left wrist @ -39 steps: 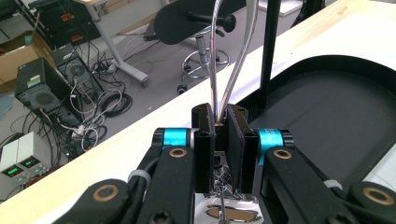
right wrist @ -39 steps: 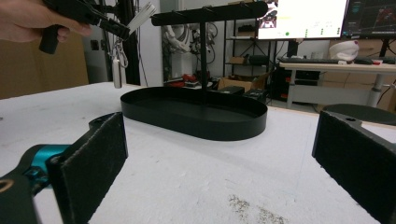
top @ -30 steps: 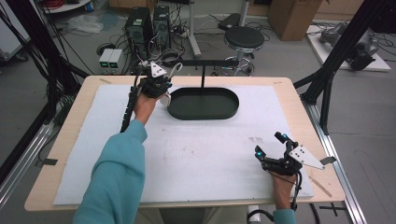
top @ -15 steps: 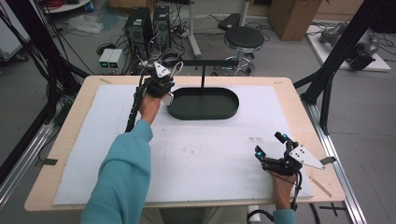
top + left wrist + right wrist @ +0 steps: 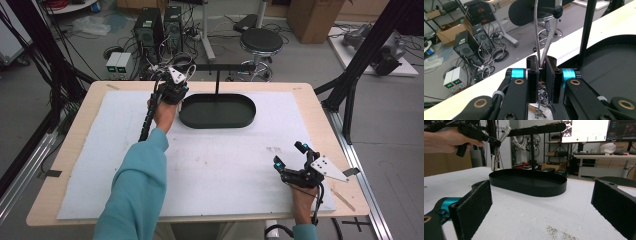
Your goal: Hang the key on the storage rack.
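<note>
A black oval tray [image 5: 218, 119] lies at the far middle of the table, with a thin upright post [image 5: 216, 83] that carries a horizontal bar [image 5: 225, 66]. My left gripper [image 5: 175, 83] hovers at the tray's left end, just below that bar, shut on a silvery wire utensil [image 5: 537, 37] that rises between its jaws. From the right gripper view the utensil's loop [image 5: 494, 161] hangs under the left gripper [image 5: 495, 143], beside the tray [image 5: 529, 185]. Near the front right of the table, my right gripper [image 5: 289, 154] rests open and holds nothing; its pads [image 5: 475, 203] stand wide apart.
A white sheet [image 5: 210, 165] covers most of the wooden table. Beyond the far edge stand a black stool [image 5: 261, 41], computer cases [image 5: 157, 22] and cables on the floor. Black frame poles [image 5: 367, 52] rise at the right; a tape strip [image 5: 351, 171] lies near my right gripper.
My left gripper has moved slightly right and away, closer to the stand's bar, with the utensil still in it. The right gripper has stayed in place.
</note>
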The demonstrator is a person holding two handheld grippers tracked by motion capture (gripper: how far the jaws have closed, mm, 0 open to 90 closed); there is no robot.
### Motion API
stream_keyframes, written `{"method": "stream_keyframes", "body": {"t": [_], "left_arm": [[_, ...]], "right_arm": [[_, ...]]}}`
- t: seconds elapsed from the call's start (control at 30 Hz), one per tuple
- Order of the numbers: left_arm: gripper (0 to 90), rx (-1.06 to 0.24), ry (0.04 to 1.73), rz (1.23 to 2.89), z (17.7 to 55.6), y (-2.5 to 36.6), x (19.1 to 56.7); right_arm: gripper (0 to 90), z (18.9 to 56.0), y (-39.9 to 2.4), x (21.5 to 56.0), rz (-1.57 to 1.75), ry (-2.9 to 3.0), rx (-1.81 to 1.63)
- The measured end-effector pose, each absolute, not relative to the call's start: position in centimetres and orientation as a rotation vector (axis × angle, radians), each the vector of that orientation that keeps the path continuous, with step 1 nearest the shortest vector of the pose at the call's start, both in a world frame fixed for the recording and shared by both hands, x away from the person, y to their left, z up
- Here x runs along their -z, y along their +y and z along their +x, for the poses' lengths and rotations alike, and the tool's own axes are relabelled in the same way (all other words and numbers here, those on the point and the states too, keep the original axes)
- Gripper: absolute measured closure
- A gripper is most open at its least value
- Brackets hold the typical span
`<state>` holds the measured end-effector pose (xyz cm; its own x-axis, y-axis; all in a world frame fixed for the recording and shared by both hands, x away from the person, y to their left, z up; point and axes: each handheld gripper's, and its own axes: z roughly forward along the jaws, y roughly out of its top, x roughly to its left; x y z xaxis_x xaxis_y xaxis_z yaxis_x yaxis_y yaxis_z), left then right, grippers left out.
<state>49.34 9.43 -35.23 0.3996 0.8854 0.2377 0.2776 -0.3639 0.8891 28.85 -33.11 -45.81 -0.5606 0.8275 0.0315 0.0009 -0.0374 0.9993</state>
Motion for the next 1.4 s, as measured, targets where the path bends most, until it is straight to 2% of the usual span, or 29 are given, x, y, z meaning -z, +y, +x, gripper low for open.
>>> {"method": "stream_keyframes", "body": {"t": [0.33, 0.87, 0.9, 1.1, 1.27, 1.33, 1.4], "left_arm": [[81.5, -0.960, 1.041, 1.872, 49.9, 9.8, 35.9], [78.9, -0.889, 1.037, 1.887, 50.5, 10.4, 36.6], [76.8, -0.886, 1.037, 1.889, 50.5, 10.5, 36.7], [40.8, -0.754, 0.980, 1.852, 50.7, 11.6, 36.7], [12.2, -0.708, 0.917, 1.757, 49.7, 13.3, 36.2], [4.0, -0.667, 0.887, 1.732, 48.9, 14.4, 35.9], [1.7, -0.643, 0.834, 1.691, 47.8, 15.6, 35.6]], "right_arm": [[2.6, 28.9, -33.1, 45.8, 0.880, 1.604, -1.670], [2.6, 28.9, -33.1, 45.8, 0.880, 1.603, -1.673], [2.6, 28.9, -33.1, 45.8, 0.880, 1.603, -1.672], [2.6, 28.9, -33.1, 45.8, 0.877, 1.604, -1.671], [2.6, 28.9, -33.1, 45.8, 0.880, 1.606, -1.669], [2.6, 28.8, -33.1, 45.8, 0.888, 1.613, -1.673], [2.6, 28.9, -33.1, 45.8, 0.873, 1.607, -1.674]]}}
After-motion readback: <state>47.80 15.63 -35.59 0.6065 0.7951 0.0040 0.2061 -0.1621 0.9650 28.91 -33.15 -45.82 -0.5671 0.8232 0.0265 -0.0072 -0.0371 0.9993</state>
